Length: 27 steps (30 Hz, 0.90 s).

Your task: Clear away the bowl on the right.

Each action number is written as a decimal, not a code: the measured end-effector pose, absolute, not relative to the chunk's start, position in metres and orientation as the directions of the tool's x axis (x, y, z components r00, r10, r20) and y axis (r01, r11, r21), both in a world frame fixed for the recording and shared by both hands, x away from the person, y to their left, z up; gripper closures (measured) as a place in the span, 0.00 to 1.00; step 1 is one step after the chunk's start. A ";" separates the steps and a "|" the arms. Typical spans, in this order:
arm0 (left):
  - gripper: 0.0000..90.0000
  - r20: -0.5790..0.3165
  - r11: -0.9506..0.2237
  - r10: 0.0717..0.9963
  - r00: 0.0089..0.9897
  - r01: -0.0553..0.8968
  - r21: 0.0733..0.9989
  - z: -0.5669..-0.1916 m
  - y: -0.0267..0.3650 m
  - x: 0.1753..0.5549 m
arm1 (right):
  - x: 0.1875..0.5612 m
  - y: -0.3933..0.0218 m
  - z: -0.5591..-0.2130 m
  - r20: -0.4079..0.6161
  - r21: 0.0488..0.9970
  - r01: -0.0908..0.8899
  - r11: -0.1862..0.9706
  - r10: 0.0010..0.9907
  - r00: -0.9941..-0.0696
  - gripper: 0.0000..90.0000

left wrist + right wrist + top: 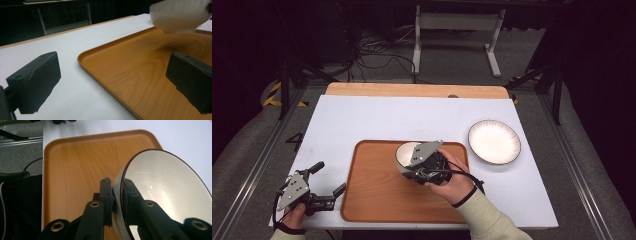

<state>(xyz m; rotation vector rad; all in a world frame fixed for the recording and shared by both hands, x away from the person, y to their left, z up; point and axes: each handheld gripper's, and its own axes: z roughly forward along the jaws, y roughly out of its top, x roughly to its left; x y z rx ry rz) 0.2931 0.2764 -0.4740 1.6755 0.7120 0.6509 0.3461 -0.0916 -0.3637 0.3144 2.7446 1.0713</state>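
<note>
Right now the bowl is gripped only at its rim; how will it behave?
The bowl looks rigid and glazed, so it may slip between the right gripper pads. Held tilted above the tray, it probably pulls downward. It seems ceramic, likely fragile.

A tray point(377, 200) is set on the bench point(377, 115) toward its near edge, about midway across. A plate point(494, 142) is placed on the bench just right of the tray's far right corner. A bowl point(407, 155) is held tilted over the far part of the tray, its wall clamped by the right tool point(424, 165). The left tool point(324, 180) is seen at the bench's near left corner, left of the tray, one jaw reaching over the tray's rim
</note>
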 end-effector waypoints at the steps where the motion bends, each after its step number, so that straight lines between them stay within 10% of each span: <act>1: 0.00 0.051 -0.171 0.747 0.663 0.118 0.978 -0.474 0.276 0.293 | 0.346 -0.091 -0.365 -0.086 0.682 0.133 0.719 0.259 -0.962 0.89; 27: 0.00 0.053 -0.170 0.748 0.661 0.115 0.979 -0.474 0.276 0.293 | 0.348 -0.085 -0.389 -0.049 0.651 0.164 0.741 0.257 -0.965 0.88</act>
